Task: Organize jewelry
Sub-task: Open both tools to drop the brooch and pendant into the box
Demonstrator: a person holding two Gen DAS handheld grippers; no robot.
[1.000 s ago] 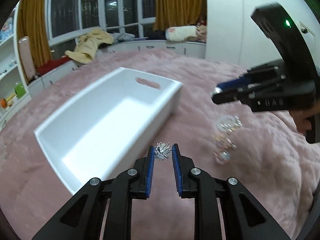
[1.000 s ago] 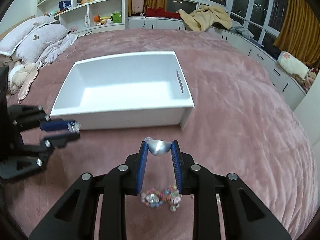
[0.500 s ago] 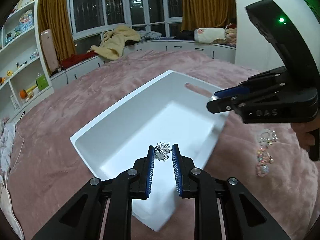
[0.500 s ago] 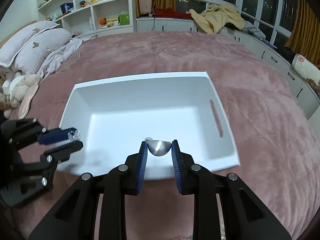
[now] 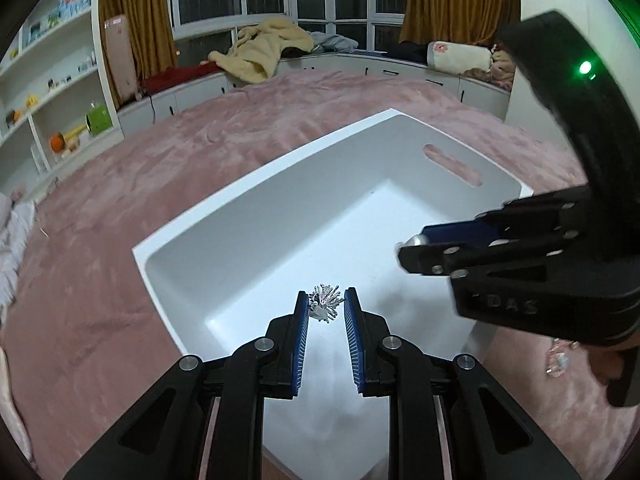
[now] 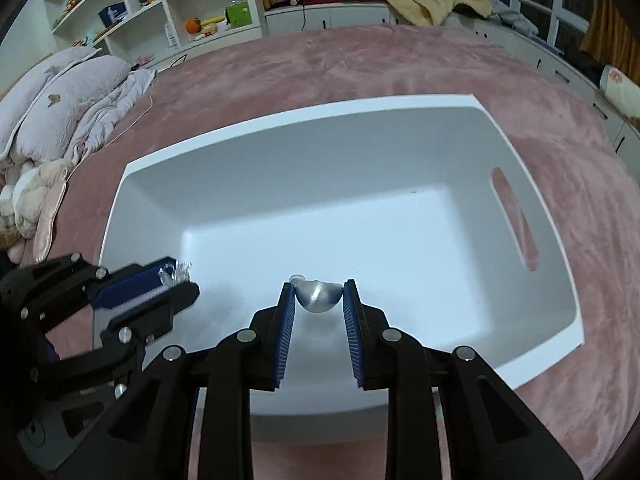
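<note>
A white rectangular bin (image 5: 280, 184) (image 6: 248, 136) with a handle slot lies on the pink bed cover. My left gripper (image 5: 326, 304) hangs over the bin's near end, shut on a spiky silver jewelry piece (image 5: 326, 302). My right gripper (image 6: 318, 294) is over the bin's near side, shut on a smooth silver dome-shaped piece (image 6: 318, 296). Each gripper shows in the other's view: the right one (image 5: 412, 246) at the right, the left one (image 6: 176, 276) at the lower left, with the spiky piece (image 6: 180, 270) at its tip.
More sparkling jewelry (image 5: 560, 356) lies on the pink cover to the right of the bin. Pillows and bedding (image 6: 60, 92) are piled at the left, white shelves (image 6: 168, 4) stand behind, and a yellow blanket (image 5: 260, 52) lies by the windows.
Both grippers have moved from beside the bin to over its inside, still holding their pieces. The loose jewelry on the cover has slid out toward the right edge of the left wrist view.
</note>
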